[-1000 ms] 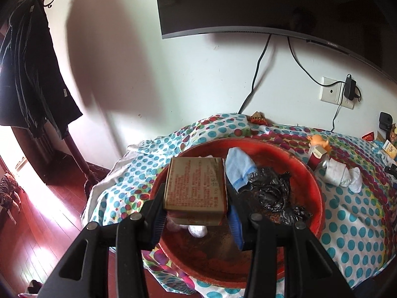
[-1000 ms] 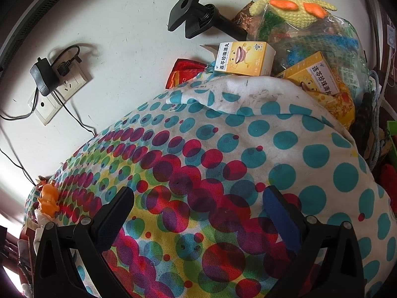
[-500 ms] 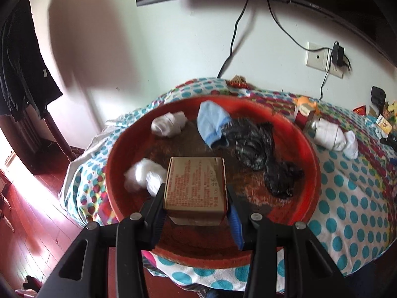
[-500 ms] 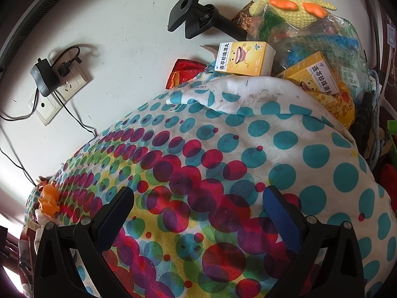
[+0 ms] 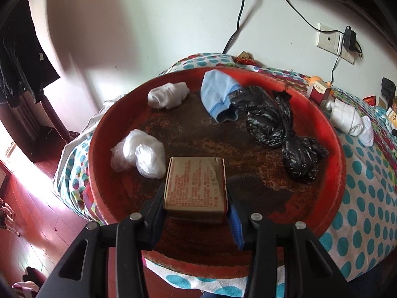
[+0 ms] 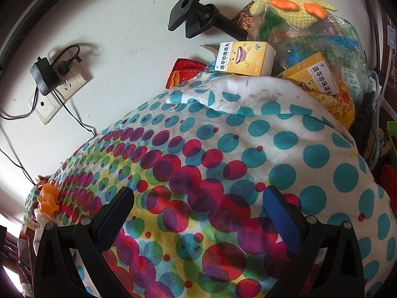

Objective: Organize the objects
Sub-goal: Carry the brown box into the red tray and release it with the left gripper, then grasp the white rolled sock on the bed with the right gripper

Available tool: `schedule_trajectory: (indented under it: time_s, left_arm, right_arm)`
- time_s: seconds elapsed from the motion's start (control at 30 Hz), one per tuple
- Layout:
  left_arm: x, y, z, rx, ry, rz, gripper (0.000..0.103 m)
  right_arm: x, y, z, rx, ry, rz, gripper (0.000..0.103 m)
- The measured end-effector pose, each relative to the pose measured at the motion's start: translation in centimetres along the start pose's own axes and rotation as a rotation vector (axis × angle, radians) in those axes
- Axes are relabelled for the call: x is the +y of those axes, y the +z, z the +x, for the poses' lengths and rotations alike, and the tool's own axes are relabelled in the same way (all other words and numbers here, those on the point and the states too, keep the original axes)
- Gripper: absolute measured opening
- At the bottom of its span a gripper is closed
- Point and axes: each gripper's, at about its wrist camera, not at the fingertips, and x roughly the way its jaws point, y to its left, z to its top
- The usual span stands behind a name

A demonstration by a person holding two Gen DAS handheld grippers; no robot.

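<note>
My left gripper (image 5: 196, 213) is shut on a tan cardboard box (image 5: 196, 183) with red print, low over the near part of a round red tray (image 5: 332, 134). In the tray lie a white plastic bag (image 5: 139, 154), a rolled white sock (image 5: 168, 95), a light blue sock (image 5: 218, 96) and a knotted black plastic bag (image 5: 280, 126). Whether the box touches the tray floor I cannot tell. My right gripper (image 6: 198, 206) stands open over the polka-dot cloth (image 6: 248, 149), nothing between its fingers.
Right of the tray lie a white sock roll (image 5: 352, 121), a red carton (image 5: 318, 94) and an orange toy (image 6: 48, 198). Yellow medicine boxes (image 6: 244, 58), a stuffed duck (image 6: 295, 7) and a black clamp (image 6: 196, 18) crowd the far corner. A wall socket (image 6: 59, 84) holds chargers.
The left gripper has sunk toward the tray with the box and tipped downward, so more of the tray's contents show. The right gripper has not moved.
</note>
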Motion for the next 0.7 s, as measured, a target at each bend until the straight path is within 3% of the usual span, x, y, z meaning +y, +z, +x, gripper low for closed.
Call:
schedule_trajectory:
  time_s: [0.3, 0.5, 0.63, 0.7]
  left_arm:
    - [0.2, 0.0, 0.2, -0.008, 0.007, -0.007, 0.046]
    - [0.8, 0.1, 0.1, -0.016, -0.026, -0.047, 0.047]
    - [1.5, 1.0, -3.5, -0.161, -0.094, -0.101, 0.050]
    - [1.9, 1.4, -5.1, -0.211, -0.092, -0.108, 0.054]
  right_arm:
    - [0.2, 0.0, 0.0, 0.001, -0.002, -0.002, 0.103]
    - [0.2, 0.0, 0.0, 0.001, -0.002, -0.003, 0.103]
    - [0.1, 0.0, 0.0, 0.002, -0.003, -0.004, 0.103]
    - [0.2, 0.0, 0.1, 0.003, -0.006, -0.007, 0.103]
